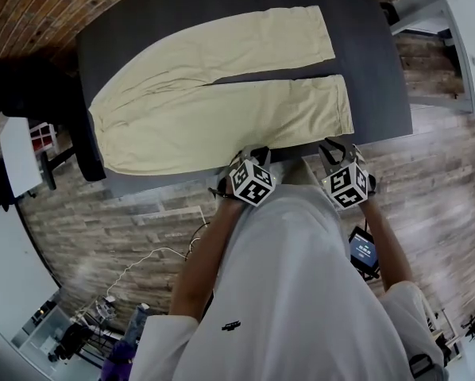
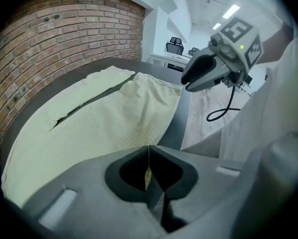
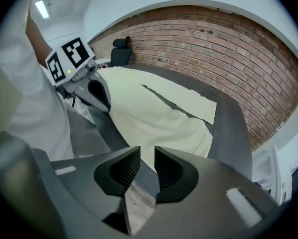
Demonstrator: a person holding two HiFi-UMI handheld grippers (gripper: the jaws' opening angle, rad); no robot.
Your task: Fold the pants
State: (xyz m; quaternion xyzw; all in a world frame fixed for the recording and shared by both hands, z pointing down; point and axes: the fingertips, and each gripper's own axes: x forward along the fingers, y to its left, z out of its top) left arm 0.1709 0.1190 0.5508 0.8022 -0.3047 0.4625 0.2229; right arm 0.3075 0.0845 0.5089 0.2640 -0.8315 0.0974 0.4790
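Cream pants (image 1: 222, 101) lie flat on the dark table (image 1: 372, 62), waist to the left, both legs running right. My left gripper (image 1: 252, 154) is at the near edge of the closer leg and is shut on the pants' hem. In the left gripper view a thin sliver of cream fabric (image 2: 147, 176) is pinched between the closed jaws of the left gripper (image 2: 149, 149). My right gripper (image 1: 338, 146) hovers by the near leg's cuff corner. The right gripper (image 3: 147, 158) stands open, with only table edge and floor in its gap; the pants (image 3: 159, 118) lie just beyond the tips.
A black office chair (image 1: 31, 86) stands off the table's left end. White desks (image 1: 468, 38) are at the right. A cable (image 1: 158, 256) trails on the wooden floor below the near edge. A brick wall (image 3: 228, 49) runs behind the table.
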